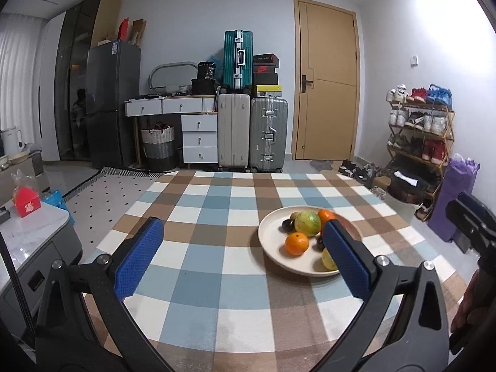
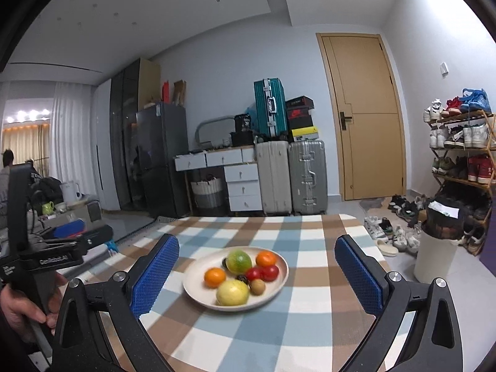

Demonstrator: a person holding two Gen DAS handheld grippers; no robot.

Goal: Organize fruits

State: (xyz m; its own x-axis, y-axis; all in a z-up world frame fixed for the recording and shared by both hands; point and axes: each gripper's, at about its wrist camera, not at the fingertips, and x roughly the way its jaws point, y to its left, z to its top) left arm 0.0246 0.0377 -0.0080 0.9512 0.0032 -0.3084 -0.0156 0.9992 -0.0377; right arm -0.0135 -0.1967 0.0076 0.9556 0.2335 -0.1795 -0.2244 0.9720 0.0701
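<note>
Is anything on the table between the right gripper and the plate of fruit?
Nothing visible. Only bare checked tablecloth lies between the open right gripper and the plate, with nothing between its fingers.

- My left cam looks low across the checked table point(image 1: 217, 248), plate point(image 1: 272, 248) off right.
- Right cam's similar, maybe slightly higher, plate point(image 2: 198, 294) centred.
- Both share the door wall.

Three suitcases point(image 1: 251, 105) stand between white drawers point(image 1: 200, 138) and door point(image 1: 327, 80).
</note>
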